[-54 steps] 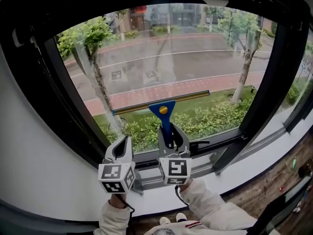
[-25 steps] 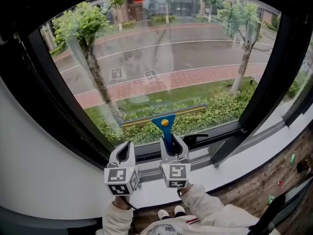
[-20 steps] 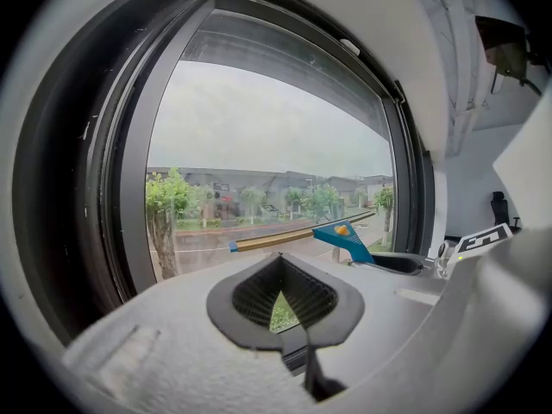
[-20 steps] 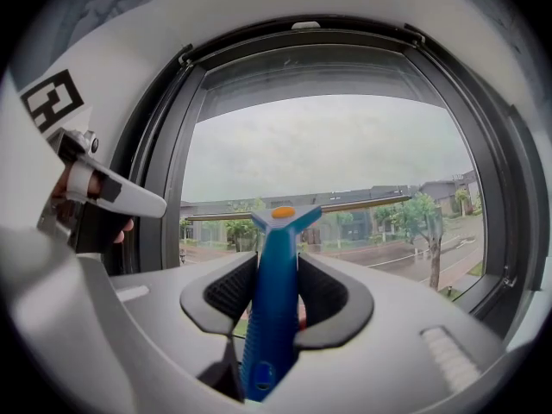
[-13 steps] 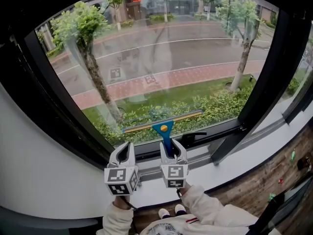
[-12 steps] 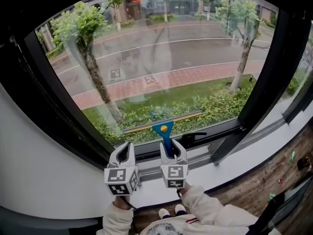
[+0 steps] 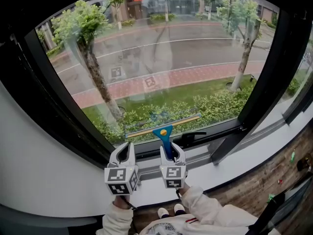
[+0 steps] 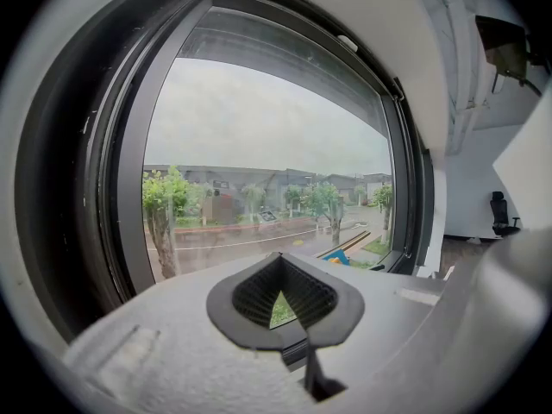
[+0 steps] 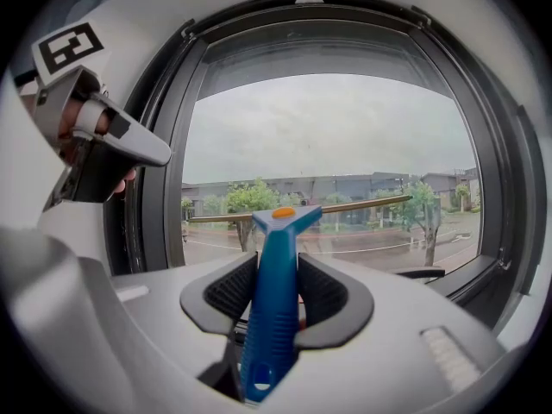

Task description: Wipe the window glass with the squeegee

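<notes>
right gripper (image 7: 172, 149), clamped on the squeegee (image 7: 163, 131), should press its blade flush to the window glass (image 7: 161, 58); left gripper (image 7: 122, 153) closed, empty.

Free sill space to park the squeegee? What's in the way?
Bare: the white sill right of the right gripper, between the black window frame and the wood floor. Crowded: the middle, where the left gripper, the right one holding the squeegee, and the window handle bunch up.
</notes>
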Demonstrator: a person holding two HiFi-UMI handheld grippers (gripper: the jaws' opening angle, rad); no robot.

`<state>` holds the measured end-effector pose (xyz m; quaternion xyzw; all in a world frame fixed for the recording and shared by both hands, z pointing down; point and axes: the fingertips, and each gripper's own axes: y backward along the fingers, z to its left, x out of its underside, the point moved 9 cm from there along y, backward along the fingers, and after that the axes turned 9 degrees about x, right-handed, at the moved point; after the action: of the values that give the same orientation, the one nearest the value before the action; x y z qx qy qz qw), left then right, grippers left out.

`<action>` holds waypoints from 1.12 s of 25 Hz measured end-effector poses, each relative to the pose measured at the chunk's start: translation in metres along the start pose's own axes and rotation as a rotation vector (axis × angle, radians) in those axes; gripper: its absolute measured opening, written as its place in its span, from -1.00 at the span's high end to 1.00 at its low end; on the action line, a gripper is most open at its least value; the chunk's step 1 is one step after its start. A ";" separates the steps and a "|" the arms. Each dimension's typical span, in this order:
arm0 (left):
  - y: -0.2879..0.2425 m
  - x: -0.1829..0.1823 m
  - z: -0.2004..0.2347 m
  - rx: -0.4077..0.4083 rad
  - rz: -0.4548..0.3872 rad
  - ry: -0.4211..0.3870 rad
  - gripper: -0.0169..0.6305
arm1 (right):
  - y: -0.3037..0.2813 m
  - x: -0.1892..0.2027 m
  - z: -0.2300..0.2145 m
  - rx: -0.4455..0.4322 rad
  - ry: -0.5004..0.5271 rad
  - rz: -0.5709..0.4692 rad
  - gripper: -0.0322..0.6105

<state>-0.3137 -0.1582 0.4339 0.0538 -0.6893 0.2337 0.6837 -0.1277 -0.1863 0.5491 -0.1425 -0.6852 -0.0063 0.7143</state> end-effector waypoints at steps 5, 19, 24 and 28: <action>0.004 0.001 -0.002 -0.008 0.005 -0.001 0.95 | -0.001 0.012 0.000 0.001 0.013 0.028 0.44; 0.012 0.004 -0.001 -0.019 0.013 -0.002 0.94 | -0.007 0.042 -0.001 0.000 0.004 0.119 0.44; 0.013 0.005 -0.002 -0.017 0.013 -0.001 0.94 | -0.007 0.048 -0.001 -0.001 -0.011 0.145 0.44; 0.017 0.005 -0.001 -0.021 0.015 0.002 0.94 | -0.008 0.052 -0.002 -0.004 -0.027 0.172 0.44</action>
<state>-0.3195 -0.1417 0.4349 0.0412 -0.6913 0.2316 0.6832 -0.1245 -0.1840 0.6020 -0.2021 -0.6798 0.0555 0.7028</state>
